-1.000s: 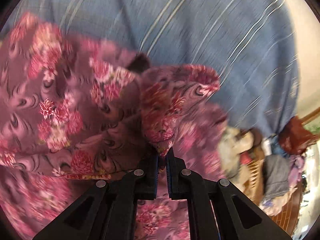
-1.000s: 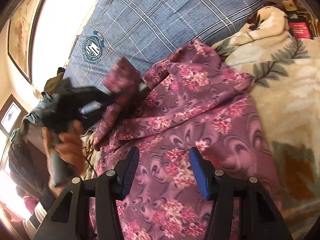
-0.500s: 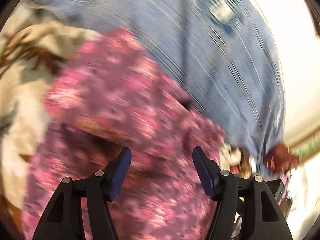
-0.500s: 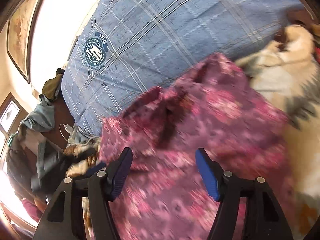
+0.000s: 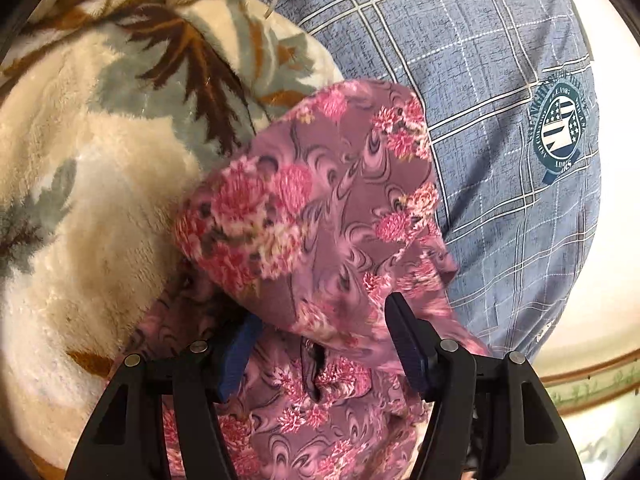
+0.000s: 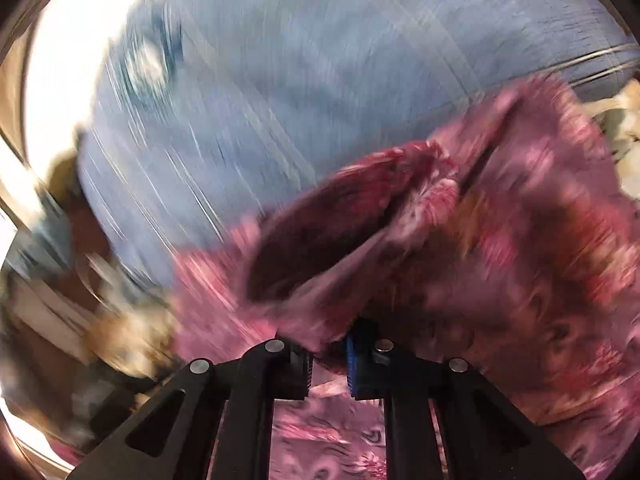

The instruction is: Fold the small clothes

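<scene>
Beyond the floral garment (image 5: 328, 216), the blue plaid sheet (image 5: 500, 80) lies bare and passable; the plush leaf-print blanket (image 5: 104, 152) bulks against the garment's left side.

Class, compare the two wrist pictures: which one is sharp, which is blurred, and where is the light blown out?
Left wrist view: sharp; purple floral garment and blue checked bedsheet crisp, right rim overexposed. Right wrist view: heavy motion blur smears both, window glare at upper left.

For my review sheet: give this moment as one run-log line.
step: folding floral garment | left gripper: open over cloth | right gripper: just closed, pinching a fold | surface: blue plaid sheet
</scene>
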The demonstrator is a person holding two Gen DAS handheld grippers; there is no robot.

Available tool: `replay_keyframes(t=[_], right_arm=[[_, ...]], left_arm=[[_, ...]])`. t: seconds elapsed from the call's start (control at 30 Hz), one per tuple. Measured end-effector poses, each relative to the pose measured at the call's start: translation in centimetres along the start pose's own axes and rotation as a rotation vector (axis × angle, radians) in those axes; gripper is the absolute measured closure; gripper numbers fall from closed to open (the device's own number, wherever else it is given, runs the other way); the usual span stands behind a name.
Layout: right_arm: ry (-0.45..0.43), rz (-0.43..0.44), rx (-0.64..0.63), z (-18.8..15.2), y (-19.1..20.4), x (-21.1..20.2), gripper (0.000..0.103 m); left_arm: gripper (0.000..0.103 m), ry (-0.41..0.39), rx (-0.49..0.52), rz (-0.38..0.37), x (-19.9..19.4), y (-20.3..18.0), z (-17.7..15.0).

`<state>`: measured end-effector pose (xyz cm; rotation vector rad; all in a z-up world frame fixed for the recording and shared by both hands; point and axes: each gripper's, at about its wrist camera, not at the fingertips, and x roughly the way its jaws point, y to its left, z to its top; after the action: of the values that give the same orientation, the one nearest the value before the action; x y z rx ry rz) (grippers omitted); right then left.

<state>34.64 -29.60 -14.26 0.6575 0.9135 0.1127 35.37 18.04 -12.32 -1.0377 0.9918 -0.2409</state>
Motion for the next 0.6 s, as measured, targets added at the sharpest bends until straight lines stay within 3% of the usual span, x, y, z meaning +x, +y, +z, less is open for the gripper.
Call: replay_keyframes(t=[0.13, 0.17, 0.2, 0.23, 0.3, 0.4, 0.53, 0.6], right_arm=[[-0.025, -0.002, 0.034, 1.4, -2.7, -3.5, 0.092], [-0.026, -0.004, 0.042, 1.5, -3.3, -3.9, 0.092], [-0.019, -0.005, 0.055, 1.6, -4.1, -4.3, 0.092], [-0.012, 0.004, 0.072, 1.6, -4.7, -4.5, 0.092], [-0.019, 0.048, 0.100, 1.8, -5.4, -5.3, 0.093], [-0.033, 0.042, 0.096, 1.3, -7.0, -6.3, 0.093], [0.044, -0.092, 0.161, -0.8, -10.8, -4.4, 0.092], [0.059, -0.074, 0.231, -1.8, -12.3, -3.9, 0.088]], left_arm=[[0.046, -0.017, -0.006, 0.013, 1.3, 0.5, -0.2], [0.054, -0.041, 0.005, 0.011, 1.2, 0.4, -0.2], [0.088, -0.062, 0.024, 0.013, 0.9, 0.1, -0.3], [0.098, -0.060, 0.042, 0.001, 0.8, -0.2, -0.4], [0.098, -0.083, 0.063, -0.018, 0.1, -0.9, -1.2], [0.096, -0.128, 0.135, 0.072, -1.5, -2.3, -3.0], [0.096, -0.046, 0.161, 0.243, 1.0, -1.9, -5.5], [0.096, 0.001, 0.126, 0.243, 2.1, -0.9, -5.7]])
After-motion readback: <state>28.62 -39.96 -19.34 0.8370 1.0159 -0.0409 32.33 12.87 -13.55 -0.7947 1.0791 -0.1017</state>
